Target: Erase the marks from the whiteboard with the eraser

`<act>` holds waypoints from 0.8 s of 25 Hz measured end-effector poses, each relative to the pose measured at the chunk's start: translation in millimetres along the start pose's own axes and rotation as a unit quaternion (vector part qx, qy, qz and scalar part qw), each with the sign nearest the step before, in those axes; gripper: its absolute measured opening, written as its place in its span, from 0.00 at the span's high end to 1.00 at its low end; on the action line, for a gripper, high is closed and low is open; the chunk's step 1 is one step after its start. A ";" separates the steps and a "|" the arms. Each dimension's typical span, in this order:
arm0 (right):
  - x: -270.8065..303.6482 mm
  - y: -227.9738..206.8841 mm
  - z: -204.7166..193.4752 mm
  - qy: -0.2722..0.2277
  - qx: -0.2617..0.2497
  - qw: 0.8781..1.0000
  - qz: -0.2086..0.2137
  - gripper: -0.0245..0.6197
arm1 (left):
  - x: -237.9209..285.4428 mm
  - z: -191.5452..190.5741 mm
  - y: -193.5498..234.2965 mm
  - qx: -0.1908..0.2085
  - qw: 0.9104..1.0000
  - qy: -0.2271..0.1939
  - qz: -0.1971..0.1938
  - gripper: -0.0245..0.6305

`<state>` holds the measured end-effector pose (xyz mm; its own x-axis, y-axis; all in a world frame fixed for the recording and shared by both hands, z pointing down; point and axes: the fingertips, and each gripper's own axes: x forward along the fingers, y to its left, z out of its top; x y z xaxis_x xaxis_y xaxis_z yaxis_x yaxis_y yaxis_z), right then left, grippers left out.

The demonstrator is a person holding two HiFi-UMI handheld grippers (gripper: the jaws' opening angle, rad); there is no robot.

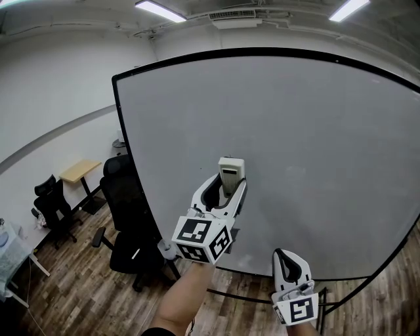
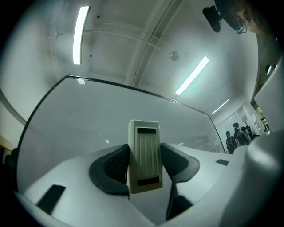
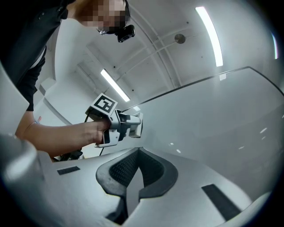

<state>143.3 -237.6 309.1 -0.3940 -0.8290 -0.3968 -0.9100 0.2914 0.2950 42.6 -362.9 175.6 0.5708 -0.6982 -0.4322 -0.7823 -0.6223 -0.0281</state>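
Task item: eraser [image 1: 231, 176], pale, ribbed back, held upright in front of the whiteboard [image 1: 295, 131], lower middle area; contact with the board cannot be told.
Left hand-held gripper [image 1: 226, 189]: jaws pinching the eraser by its two long sides, pad face turned toward the board.
Right hand-held gripper [image 1: 287, 261]: jaws pressed together, nothing between them; held low and to the right, apart from the board.
Board condition: grey-white face inside a black rim; no marks show in any view.
Progress (judged): erasing looks done or nearly so; anything left would be traces too faint to make out here.
Remaining (judged): a check pass over the face, then putting the eraser away.
Surroundings: black office chairs [image 1: 125, 216] just beside the board's left edge; wood-pattern floor [image 1: 72, 302]; ceiling strip lights [image 1: 159, 10].
Obstructions: none between eraser and board; the chairs crowd only the lower left corner.
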 end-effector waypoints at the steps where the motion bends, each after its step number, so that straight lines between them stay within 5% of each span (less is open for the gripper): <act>1: 0.6 -1.3 5.5 -0.006 0.003 1.000 -0.003 0.93 | -7.3 1.8 1.1 -0.001 1.000 -0.001 0.000 0.59; 6: 2.1 1.0 18.4 -0.006 0.034 0.999 -0.008 0.93 | -45.8 -7.1 8.0 -0.030 1.000 0.006 -0.007 0.59; 20: 30.3 4.2 32.0 0.008 0.029 0.999 -0.012 0.93 | -111.3 -53.5 22.4 -0.002 0.998 0.054 0.029 0.59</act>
<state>123.4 -246.2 270.5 -0.3711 -0.8429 -0.3896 -0.9250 0.2986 0.2350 -25.2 -318.1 271.3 0.5479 -0.7672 -0.3334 -0.8142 -0.5805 -0.0022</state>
